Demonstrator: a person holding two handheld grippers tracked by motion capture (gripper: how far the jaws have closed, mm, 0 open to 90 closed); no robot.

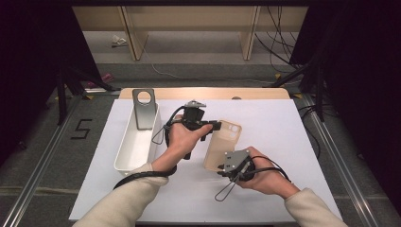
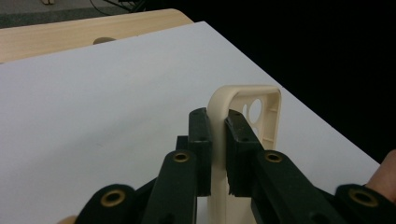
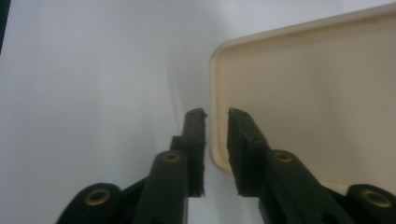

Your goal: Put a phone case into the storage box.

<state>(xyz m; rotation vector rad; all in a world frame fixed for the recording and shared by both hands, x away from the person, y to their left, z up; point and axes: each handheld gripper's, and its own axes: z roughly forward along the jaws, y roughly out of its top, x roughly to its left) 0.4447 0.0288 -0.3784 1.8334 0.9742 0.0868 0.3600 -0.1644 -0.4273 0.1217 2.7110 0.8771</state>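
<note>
Two black jaws of the left gripper (image 2: 218, 140) are clamped on the side wall of a cream phone case (image 2: 245, 140), one pad outside and one inside the rim, near the end with the round camera cut-outs. The case stands on edge in that grip, tilted up off the white table (image 1: 274, 137). From above, the left gripper (image 1: 215, 126) reaches across from the left and meets the case (image 1: 227, 142) at its far end.

At the near end, the right gripper (image 3: 216, 135) has its jaws slightly parted: the case's rounded corner (image 3: 299, 93) sits in the gap, but I see daylight on both sides of the rim, so the pads do not press on it. In the high view the right gripper (image 1: 231, 165) sits against the near end of the case.

As I judge it, the case is being passed from one hand to the other: the left has it firmly, the right is letting go or only just arriving. Left of them, a white bin (image 1: 137, 142) holds a grey case (image 1: 144, 109) propped upright at its far end; the cream one probably belongs there too, so carrying it over and dropping it in remain.

The bin's floor is partly hidden by its wall, and the right jaws are covered by the hand from above.
</note>
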